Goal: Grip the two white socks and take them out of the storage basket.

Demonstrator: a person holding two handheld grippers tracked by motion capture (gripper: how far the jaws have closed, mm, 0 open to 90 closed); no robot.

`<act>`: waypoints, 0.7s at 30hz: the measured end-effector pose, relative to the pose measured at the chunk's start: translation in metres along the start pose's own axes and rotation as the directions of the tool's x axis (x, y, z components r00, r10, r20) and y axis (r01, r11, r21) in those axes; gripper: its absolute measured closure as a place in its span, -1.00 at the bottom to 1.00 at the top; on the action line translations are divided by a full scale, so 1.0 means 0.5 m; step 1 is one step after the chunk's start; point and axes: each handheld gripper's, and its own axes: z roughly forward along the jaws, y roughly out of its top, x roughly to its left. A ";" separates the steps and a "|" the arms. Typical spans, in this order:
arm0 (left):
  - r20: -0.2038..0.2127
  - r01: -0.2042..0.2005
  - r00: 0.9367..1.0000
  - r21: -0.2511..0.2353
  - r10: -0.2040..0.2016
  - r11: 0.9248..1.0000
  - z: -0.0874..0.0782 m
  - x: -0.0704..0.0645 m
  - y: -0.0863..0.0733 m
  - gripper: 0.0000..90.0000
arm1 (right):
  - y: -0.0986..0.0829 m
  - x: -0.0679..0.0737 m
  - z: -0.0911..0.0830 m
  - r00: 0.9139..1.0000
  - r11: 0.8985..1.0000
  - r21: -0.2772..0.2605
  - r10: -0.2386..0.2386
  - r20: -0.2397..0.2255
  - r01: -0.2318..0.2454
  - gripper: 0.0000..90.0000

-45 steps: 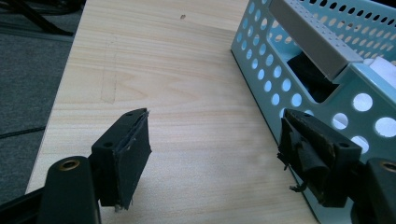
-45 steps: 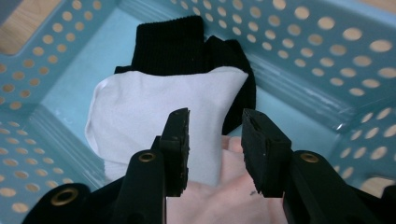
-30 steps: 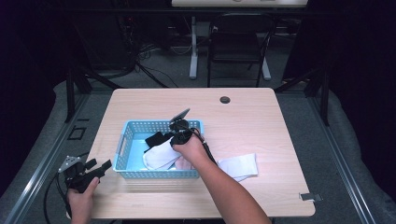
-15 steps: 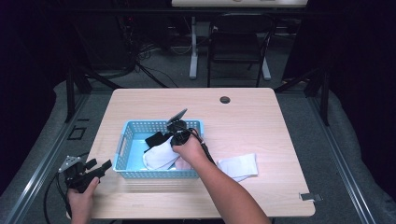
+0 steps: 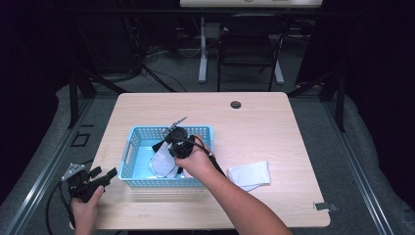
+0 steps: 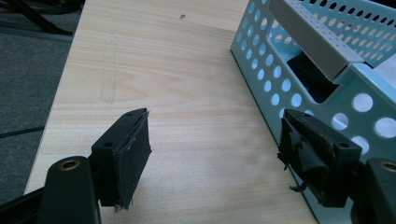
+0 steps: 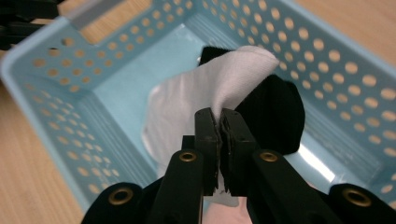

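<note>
Right gripper (image 7: 219,122) clamped, left gripper (image 6: 215,154) agape

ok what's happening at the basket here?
A person is working with two handheld grippers. The right gripper is shut on a white cloth inside the light blue perforated basket, with a black cloth beside it. The left gripper waits open beside the basket. Another white cloth lies on the table.

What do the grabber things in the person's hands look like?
Both are black. The left gripper has two chunky black jaws with worn, frayed rubber pads and brass-coloured rivets. From above it carries a grey three-cornered plate and trails a black cable. The right gripper has the same black jaws and brassy rivets, with a black cable too. The forearms are bare, with no sleeves in sight.
</note>
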 end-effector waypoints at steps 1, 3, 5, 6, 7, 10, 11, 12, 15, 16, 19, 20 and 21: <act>0.000 0.000 1.000 -0.001 0.000 1.000 0.000 0.000 0.000 -0.45 | 0.002 0.009 -0.009 1.000 1.000 -0.014 -0.021 0.003 0.021 0.92; 0.000 0.000 1.000 0.000 0.000 1.000 0.000 -0.001 0.000 -0.45 | 0.005 0.025 -0.026 0.998 0.997 -0.050 -0.059 0.011 0.059 0.92; 0.000 0.000 1.000 0.000 0.000 1.000 0.000 -0.001 0.000 -0.45 | 0.007 0.038 -0.041 0.996 0.993 -0.080 -0.083 0.015 0.084 0.93; -0.001 -0.001 1.000 0.003 0.001 1.000 -0.001 -0.001 0.000 -0.45 | 0.008 0.043 -0.048 0.995 0.991 -0.096 -0.095 0.019 0.097 0.93; -0.001 0.000 1.000 0.003 0.000 1.000 -0.001 -0.001 0.000 -0.45 | 0.008 0.047 -0.055 0.995 0.988 -0.113 -0.102 0.022 0.104 0.93; -0.001 0.000 1.000 0.002 0.000 1.000 -0.001 -0.001 0.000 -0.45 | 0.009 0.051 -0.072 0.995 0.982 -0.159 -0.102 0.015 0.103 0.93; 0.000 0.000 1.000 -0.001 0.000 1.000 0.000 -0.001 0.000 -0.45 | 0.009 0.051 -0.079 0.995 0.980 -0.172 -0.097 0.006 0.097 0.93; 0.000 0.001 1.000 0.000 -0.001 1.000 0.000 -0.001 0.000 -0.45 | 0.009 0.050 -0.086 0.995 0.978 -0.185 -0.102 0.006 0.101 0.93; 0.000 0.001 1.000 0.000 -0.001 1.000 0.000 -0.001 0.000 -0.45 | 0.008 0.051 -0.103 0.995 0.969 -0.224 -0.098 0.018 0.100 0.93; 0.001 -0.001 1.000 0.003 0.001 1.000 0.000 0.000 0.000 -0.45 | 0.007 0.051 -0.108 0.995 0.966 -0.240 -0.096 0.020 0.098 0.93; 0.000 0.000 1.000 0.001 0.000 1.000 0.000 -0.001 0.000 -0.45 | 0.003 0.053 -0.125 0.995 0.954 -0.280 -0.098 0.035 0.103 0.93; 0.000 0.000 1.000 0.000 0.000 1.000 0.000 -0.001 0.000 -0.45 | 0.002 0.054 -0.131 0.994 0.950 -0.294 -0.103 0.041 0.111 0.93; 0.000 0.000 1.000 -0.001 0.000 1.000 0.000 -0.001 0.000 -0.45 | 0.000 0.055 -0.136 0.993 0.946 -0.303 -0.107 0.046 0.116 0.93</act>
